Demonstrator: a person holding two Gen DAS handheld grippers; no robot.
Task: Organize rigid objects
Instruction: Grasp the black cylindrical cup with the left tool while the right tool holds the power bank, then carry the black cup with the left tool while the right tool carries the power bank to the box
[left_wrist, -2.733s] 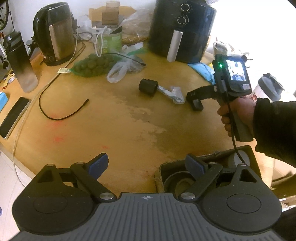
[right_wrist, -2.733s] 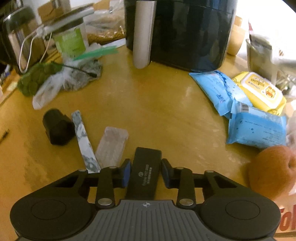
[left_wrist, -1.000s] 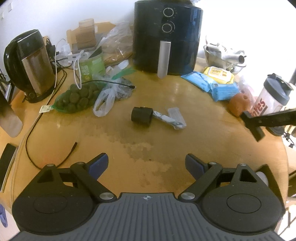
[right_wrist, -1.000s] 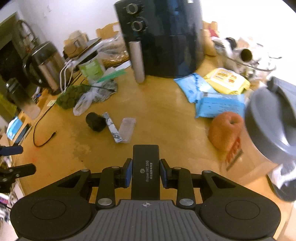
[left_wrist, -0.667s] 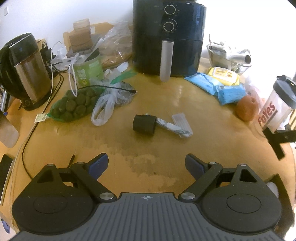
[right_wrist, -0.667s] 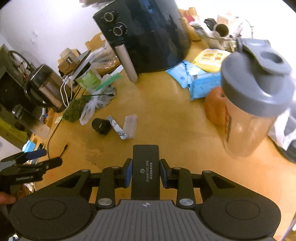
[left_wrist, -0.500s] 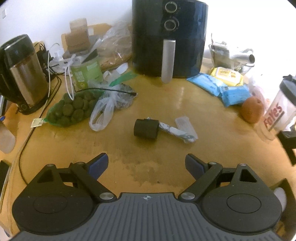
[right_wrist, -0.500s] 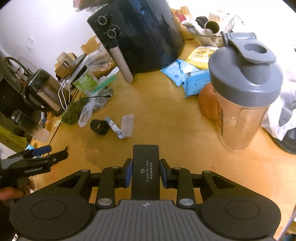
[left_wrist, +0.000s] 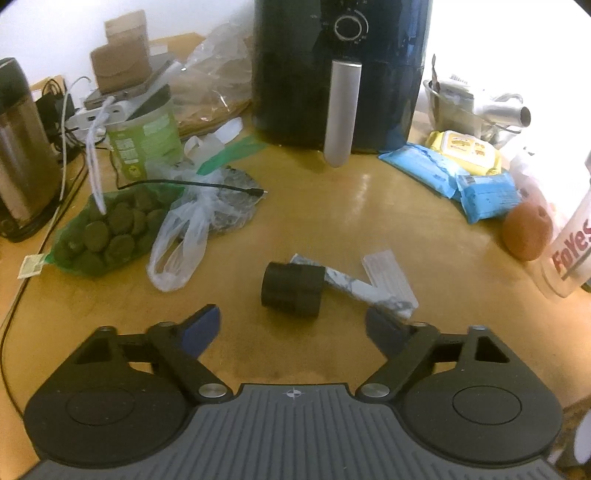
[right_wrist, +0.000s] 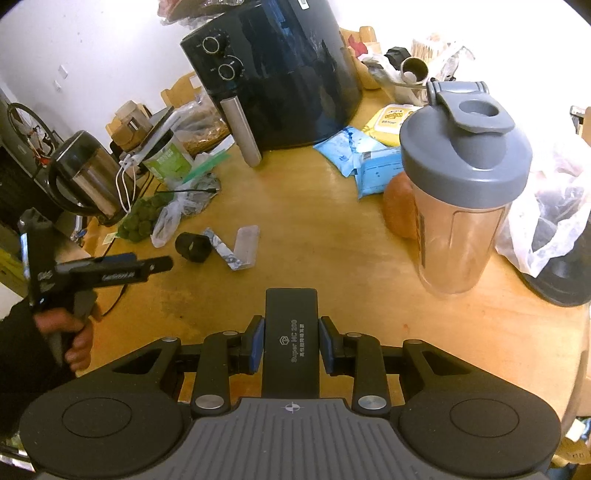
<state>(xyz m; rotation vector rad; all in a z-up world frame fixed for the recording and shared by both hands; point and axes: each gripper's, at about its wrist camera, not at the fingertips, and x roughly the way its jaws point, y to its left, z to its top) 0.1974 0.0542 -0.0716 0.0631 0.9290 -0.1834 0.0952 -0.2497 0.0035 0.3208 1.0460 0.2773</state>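
Your left gripper (left_wrist: 291, 328) points down at the wooden surface (left_wrist: 332, 221), and the black cylinder (left_wrist: 292, 289) lies just ahead of its jaws, close to centred in the gap but short of the blue pads (left_wrist: 199, 329)

Cylinder rests on its side; long axis runs left to right across the left wrist view, slightly tilted, open end toward the left. That puts the axis roughly in line with the jaw closing direction, so you would pinch it end to end unless you roll the wrist, judging from here

Right behind the cylinder, touching or nearly so: a marbled grey stick (left_wrist: 354, 288) and a clear plastic case (left_wrist: 388, 277), forming a V. Mind them as you reach in

Left jaws: wide apart and closing a little, nothing between the pads yet, nothing touched

Your right gripper (right_wrist: 291, 345) is well apart from the cylinder, over the near edge of the surface beside the shaker bottle (right_wrist: 461, 192). Its jaws are clamped on a flat black block (right_wrist: 291, 343) with white lettering, held lengthwise along the fingers

Left hand is clearly the nearer one
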